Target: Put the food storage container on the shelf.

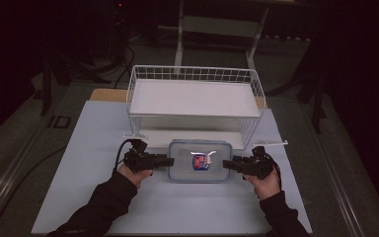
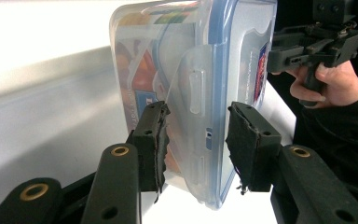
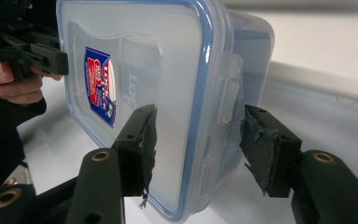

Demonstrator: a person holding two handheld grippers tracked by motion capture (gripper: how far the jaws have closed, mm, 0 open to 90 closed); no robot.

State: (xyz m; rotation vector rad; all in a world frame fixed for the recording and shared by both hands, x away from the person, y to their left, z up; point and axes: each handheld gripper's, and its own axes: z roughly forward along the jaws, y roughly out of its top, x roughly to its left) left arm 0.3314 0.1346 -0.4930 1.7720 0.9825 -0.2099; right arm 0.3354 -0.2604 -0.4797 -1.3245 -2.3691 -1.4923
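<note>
A clear plastic container (image 1: 185,170) with a blue-rimmed snap lid and a red-and-blue label (image 1: 201,162) lies on the white table sheet. My left gripper (image 1: 170,161) is at its left end. In the left gripper view the jaws (image 2: 196,140) are shut across the container's (image 2: 186,56) edge at a side latch, and colourful packets show through the wall. My right gripper (image 1: 225,164) is at the right end. Its pads (image 3: 198,140) press the lid and the latch side of the container (image 3: 168,56).
A white wire basket (image 1: 192,74) with a white floor stands just behind the container. The table sheet (image 1: 94,148) has bare room to the left, right and front. Dark floor, cables and table legs lie beyond.
</note>
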